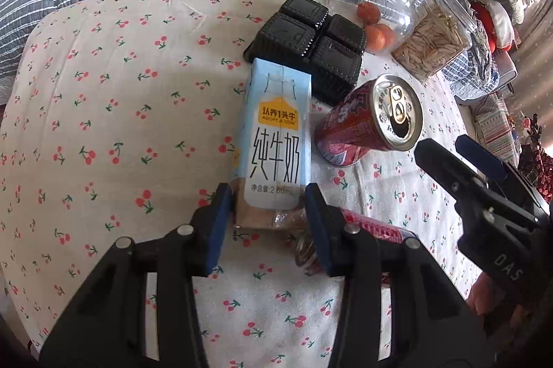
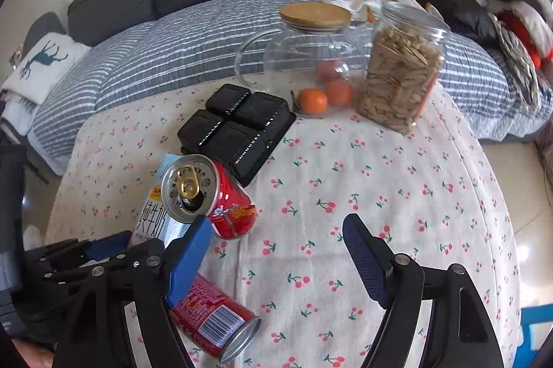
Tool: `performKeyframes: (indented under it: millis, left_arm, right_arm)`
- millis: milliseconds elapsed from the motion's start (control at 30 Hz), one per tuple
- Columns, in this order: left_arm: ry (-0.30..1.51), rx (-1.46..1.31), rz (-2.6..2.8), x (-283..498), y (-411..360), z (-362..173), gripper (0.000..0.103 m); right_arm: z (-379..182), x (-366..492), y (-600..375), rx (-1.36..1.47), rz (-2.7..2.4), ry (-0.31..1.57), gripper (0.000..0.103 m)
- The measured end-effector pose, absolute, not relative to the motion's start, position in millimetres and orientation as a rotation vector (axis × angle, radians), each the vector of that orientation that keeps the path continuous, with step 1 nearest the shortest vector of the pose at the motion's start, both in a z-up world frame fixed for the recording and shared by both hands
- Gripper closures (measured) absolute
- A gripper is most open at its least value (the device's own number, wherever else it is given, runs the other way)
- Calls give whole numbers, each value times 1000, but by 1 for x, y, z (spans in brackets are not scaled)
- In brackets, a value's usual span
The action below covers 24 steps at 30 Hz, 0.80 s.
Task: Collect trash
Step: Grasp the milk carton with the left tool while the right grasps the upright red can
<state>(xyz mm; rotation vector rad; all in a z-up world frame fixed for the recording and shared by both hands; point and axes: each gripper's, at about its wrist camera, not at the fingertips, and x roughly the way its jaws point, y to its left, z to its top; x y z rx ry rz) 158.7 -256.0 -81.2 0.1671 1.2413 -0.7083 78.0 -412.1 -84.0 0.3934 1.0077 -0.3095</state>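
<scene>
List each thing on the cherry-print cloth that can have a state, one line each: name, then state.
milk carton: lying flat, between left gripper fingers
upper can: tab opened, on its side
lower can: on its side
black tray: upside down
glass jar: cork lid on
seed jar: upright, nearly full
right gripper: open, empty

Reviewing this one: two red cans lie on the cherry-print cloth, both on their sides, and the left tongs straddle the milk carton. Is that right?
Not quite. One red can lies on its side; the other red can stands tilted, its opened top facing the right wrist view. The left tongs do straddle the milk carton.
</scene>
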Motion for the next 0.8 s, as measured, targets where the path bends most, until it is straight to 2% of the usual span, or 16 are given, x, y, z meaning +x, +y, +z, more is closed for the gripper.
performKeyframes:
  millis: [100,133,167,200,367,433,467,500,600,633,700,733,800]
  left_arm:
    - [1241,173,-694,164,-242,-80,59]
    - [1242,166,-693,167,-236,-79,76]
    - [1238,140,-699,170,-228,-75,87]
    - [1248,136,-693,173,-225,-74,103]
    - [1287,121,-726,180,-208,-79,103]
    - [1311,62,-748,183,-204,-80,80]
    - [1312,28,-749,184,-202,-78,59]
    - [1297,-2,-749,185,-200,-75,48]
    - [1278,8,-742,184,-202,-70,43]
    - [1285,28,-743,184,-206,-72,43]
    - [1288,48,-738,184,-212,-77,43]
    - [1290,56,-734,184,-217,-79,43]
    - [1293,70,-733,183,-222,-81,43]
  right_arm:
    - [-88,90,-399,313,-265,1009,23]
    - [-90,94,-395,292,-249,1015,23]
    - [-92,98,-391,267,-238,1023,23]
    - [-95,102,-388,242,-228,1027,23]
    - [-104,122,-377,143,-179,1033,23]
    - [-107,128,-373,127,-160,1031,23]
    - [-108,130,-371,116,-153,1028,23]
    - [-108,132,-369,102,-143,1022,23]
    - [-110,141,-366,81,-120,1007,27]
    - [-111,143,-365,90,-108,1006,42]
    - [-113,145,-364,123,-87,1006,51]
    - [-113,145,-364,124,-88,1000,72]
    - [-112,146,-364,136,-89,1014,76]
